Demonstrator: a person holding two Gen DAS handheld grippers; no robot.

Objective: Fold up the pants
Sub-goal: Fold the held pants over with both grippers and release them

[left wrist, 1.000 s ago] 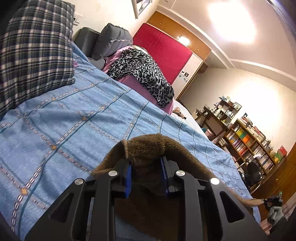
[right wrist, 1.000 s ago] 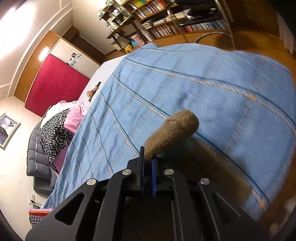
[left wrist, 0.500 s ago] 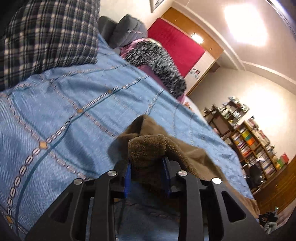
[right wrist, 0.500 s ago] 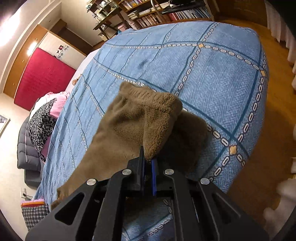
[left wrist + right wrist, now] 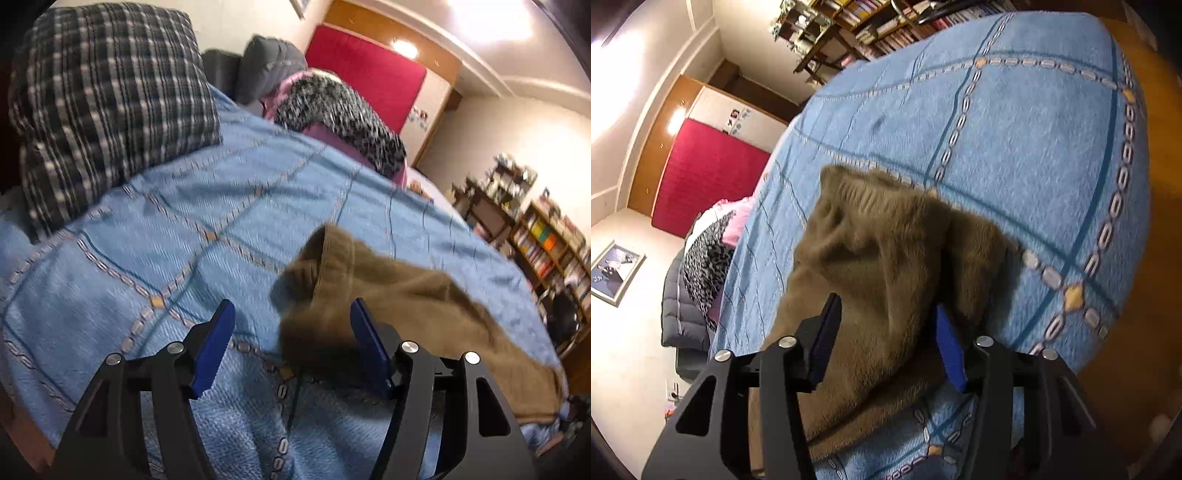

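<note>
On the blue bedspread (image 5: 147,266) the brown pants (image 5: 871,266) lay just released; both the left gripper (image 5: 291,328) and the right gripper (image 5: 886,328) had been opening, jaws wide. Next likely: regrasp for another fold.

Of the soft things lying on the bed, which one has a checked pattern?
The plaid pillow, dark with pale crossing stripes, at the head of the blue bedspread. The brown pants are plain; the far blanket is spotted.
</note>
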